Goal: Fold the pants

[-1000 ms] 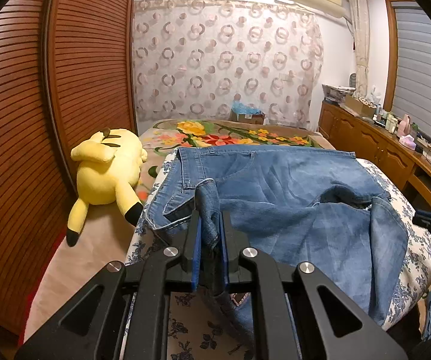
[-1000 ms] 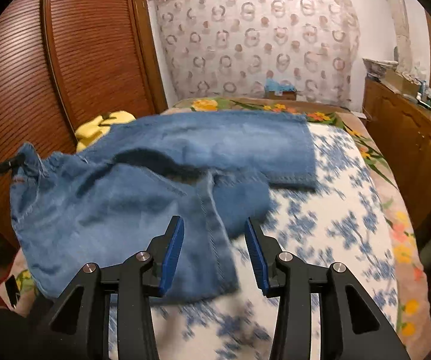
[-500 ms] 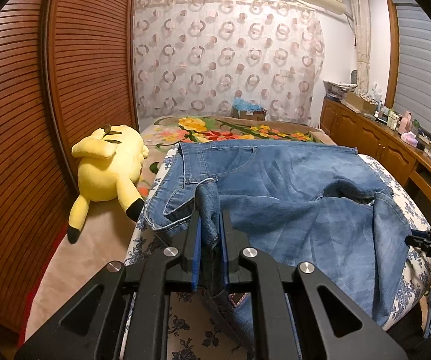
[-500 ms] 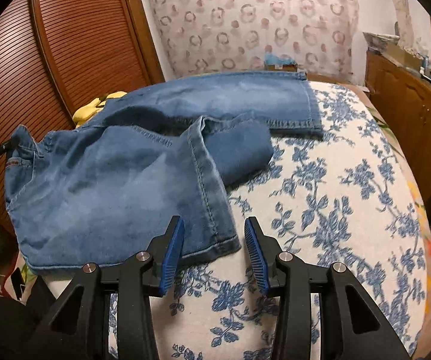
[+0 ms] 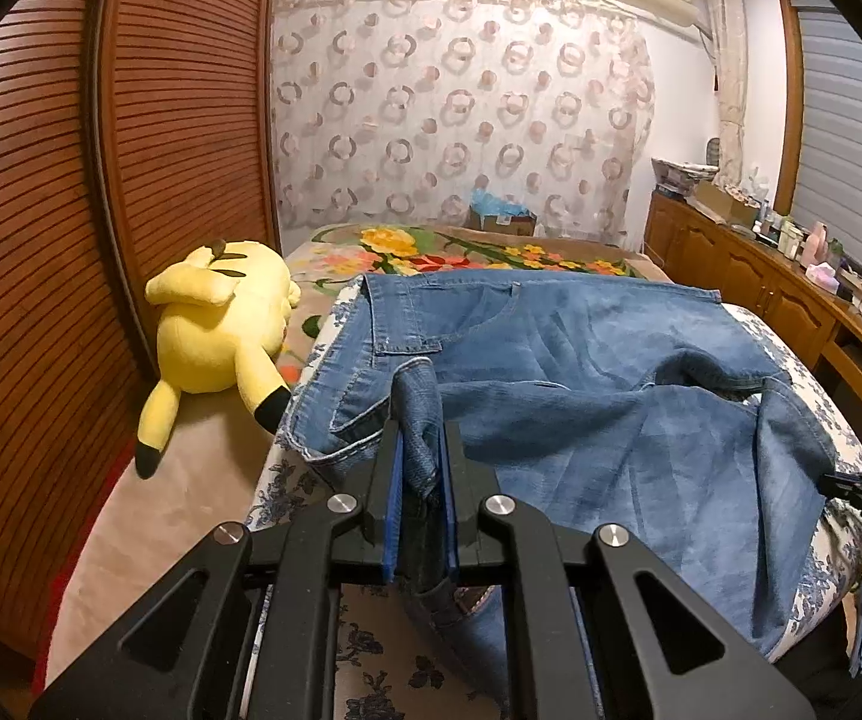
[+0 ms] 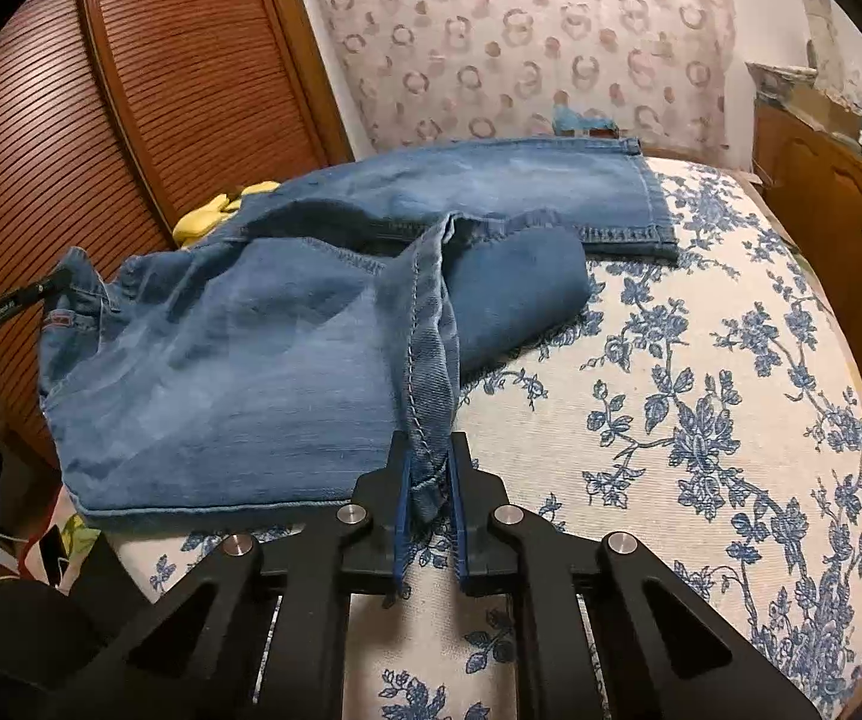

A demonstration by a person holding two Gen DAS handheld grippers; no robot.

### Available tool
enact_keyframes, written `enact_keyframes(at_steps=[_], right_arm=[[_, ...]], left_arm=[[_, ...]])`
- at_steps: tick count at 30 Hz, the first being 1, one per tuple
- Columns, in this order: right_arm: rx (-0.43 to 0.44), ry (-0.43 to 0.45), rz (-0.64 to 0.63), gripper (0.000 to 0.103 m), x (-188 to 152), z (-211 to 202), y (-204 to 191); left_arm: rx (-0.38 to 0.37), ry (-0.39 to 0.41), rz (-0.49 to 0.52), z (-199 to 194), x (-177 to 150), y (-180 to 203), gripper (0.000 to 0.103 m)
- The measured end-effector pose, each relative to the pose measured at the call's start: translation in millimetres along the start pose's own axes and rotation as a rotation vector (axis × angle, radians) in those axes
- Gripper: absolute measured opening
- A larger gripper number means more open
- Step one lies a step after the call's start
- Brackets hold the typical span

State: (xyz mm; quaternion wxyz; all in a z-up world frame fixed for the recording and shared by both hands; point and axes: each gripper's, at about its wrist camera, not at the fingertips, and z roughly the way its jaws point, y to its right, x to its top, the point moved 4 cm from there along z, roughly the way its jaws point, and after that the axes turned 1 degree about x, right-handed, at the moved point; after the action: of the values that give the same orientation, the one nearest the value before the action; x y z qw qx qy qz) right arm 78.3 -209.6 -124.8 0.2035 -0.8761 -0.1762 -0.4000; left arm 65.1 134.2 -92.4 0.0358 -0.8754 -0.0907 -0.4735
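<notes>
Blue denim pants (image 5: 581, 396) lie spread over the bed, waistband toward the left side and legs running right. My left gripper (image 5: 422, 456) is shut on a bunched fold of the waistband, the cloth pinched between its blue pads. In the right wrist view the same pants (image 6: 251, 360) show one leg folded back, its hem (image 6: 653, 210) far off. My right gripper (image 6: 431, 468) is shut on the near leg's hem corner at the side seam. The left gripper's tip (image 6: 41, 294) shows at the waistband; the right one's tip (image 5: 851, 483) shows at the leg's end.
The bed carries a white cover with blue flowers (image 6: 701, 420) over a bright floral sheet (image 5: 461, 252). A yellow plush toy (image 5: 221, 324) lies at the bed's left edge by the slatted wooden doors (image 5: 41, 240). A wooden cabinet (image 5: 791, 300) with clutter runs along the right wall.
My right gripper came down to the leg's hem corner and shut on it; earlier its jaws stood open above the cloth. The left gripper kept its hold on the waistband.
</notes>
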Motion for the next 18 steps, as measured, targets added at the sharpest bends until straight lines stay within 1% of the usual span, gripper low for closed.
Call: enact_keyframes(at_steps=[5, 10, 15, 18], right_arm=[[-0.01, 0.083, 0.017, 0.008, 8, -28, 5], [-0.045, 0.207, 0.021, 0.008, 26, -77, 13], [-0.082, 0.312, -0.002, 0.008, 42, -122, 18], [-0.092, 0.352, -0.021, 0.008, 47, -138, 17]], left_arm=[[0.008, 0.052, 0.0, -13, 11, 1, 0.011], [0.019, 0.11, -0.022, -26, 31, -5, 0.011], [0.019, 0.149, -0.031, -33, 48, -7, 0.01], [0.021, 0.169, -0.04, -37, 58, -9, 0.01]])
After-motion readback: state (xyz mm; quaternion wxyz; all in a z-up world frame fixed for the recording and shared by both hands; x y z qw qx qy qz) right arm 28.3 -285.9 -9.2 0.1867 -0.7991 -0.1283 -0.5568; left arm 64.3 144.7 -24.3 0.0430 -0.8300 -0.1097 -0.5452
